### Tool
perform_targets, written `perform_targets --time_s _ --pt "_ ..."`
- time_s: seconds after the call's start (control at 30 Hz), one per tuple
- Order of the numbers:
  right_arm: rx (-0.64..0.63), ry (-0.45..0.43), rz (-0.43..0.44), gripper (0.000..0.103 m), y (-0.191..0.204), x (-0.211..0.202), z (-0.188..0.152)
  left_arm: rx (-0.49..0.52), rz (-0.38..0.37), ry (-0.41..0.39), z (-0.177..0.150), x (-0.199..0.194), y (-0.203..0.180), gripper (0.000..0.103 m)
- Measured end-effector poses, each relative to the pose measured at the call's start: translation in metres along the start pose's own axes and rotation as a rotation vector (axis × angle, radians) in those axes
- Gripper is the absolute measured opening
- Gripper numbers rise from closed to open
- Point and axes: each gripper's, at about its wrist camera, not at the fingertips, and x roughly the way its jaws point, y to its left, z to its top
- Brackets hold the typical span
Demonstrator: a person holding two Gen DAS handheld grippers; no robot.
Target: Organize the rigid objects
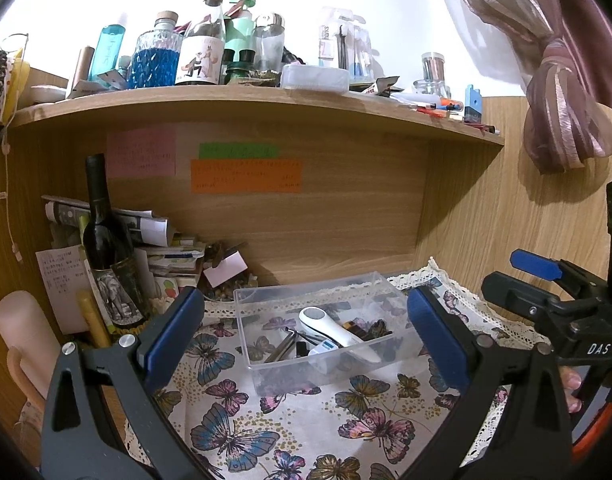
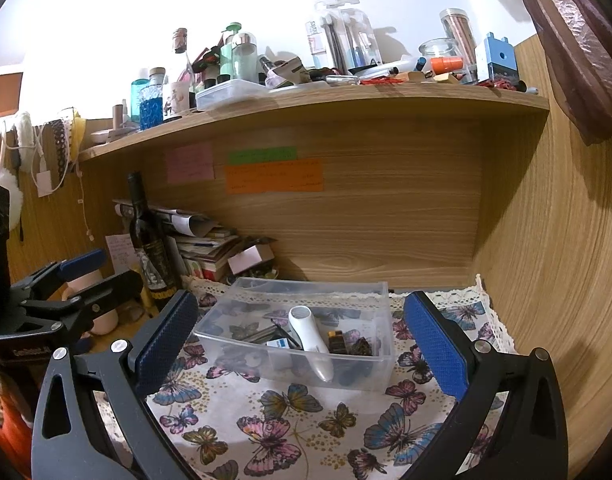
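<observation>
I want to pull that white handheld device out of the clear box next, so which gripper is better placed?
Probably the right gripper. Both are open and empty, but the white device lies more centred between its fingers, while from the left gripper it sits slightly right.

Home desk nook: cluttered shelf [image 1: 266, 98], butterfly tablecloth [image 1: 290, 412].

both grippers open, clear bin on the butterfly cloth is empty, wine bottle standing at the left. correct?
Not quite: the clear bin is not empty. The right wrist view shows a white handheld device and several small items inside it. The rest holds: left gripper and right gripper are open, wine bottle stands at the left.
</observation>
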Motion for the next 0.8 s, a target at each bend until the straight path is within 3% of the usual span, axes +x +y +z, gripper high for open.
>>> perform_targets --time_s 0.8 --pt "0.000 -0.001 -0.001 0.103 0.0007 0.0009 0.0003 0.000 -0.010 0.015 -0.0011 0.0037 -0.0009 0.103"
